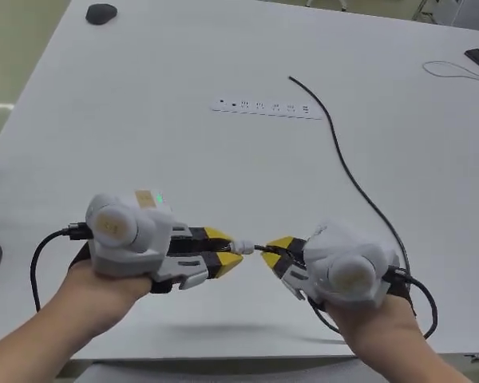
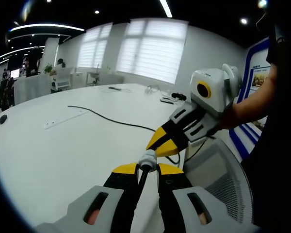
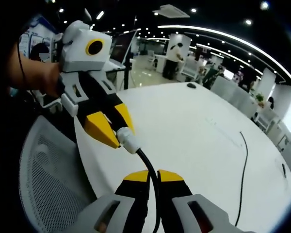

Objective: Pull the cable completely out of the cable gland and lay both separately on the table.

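Cable (image 3: 147, 166) in right gripper (image 1: 270, 250), gland (image 1: 241, 246) in left gripper (image 1: 232, 250); power strip (image 1: 263, 107) beyond

The surface (image 1: 223, 167) was smooth, matt white. The cable gland (image 2: 148, 159) looked like pale, slightly glossy plastic; the cable (image 3: 144, 160), matt black rubber. The left gripper (image 2: 146, 169) and right gripper (image 3: 153, 174) had smooth white plastic housings.

Light: bright, from ceiling lights (image 2: 166, 7) and big windows (image 2: 150, 51).
Shadows: soft, on the table (image 1: 184, 159) near its front edge.
Edges: gripper views bend round.
Focus: mostly sharp.
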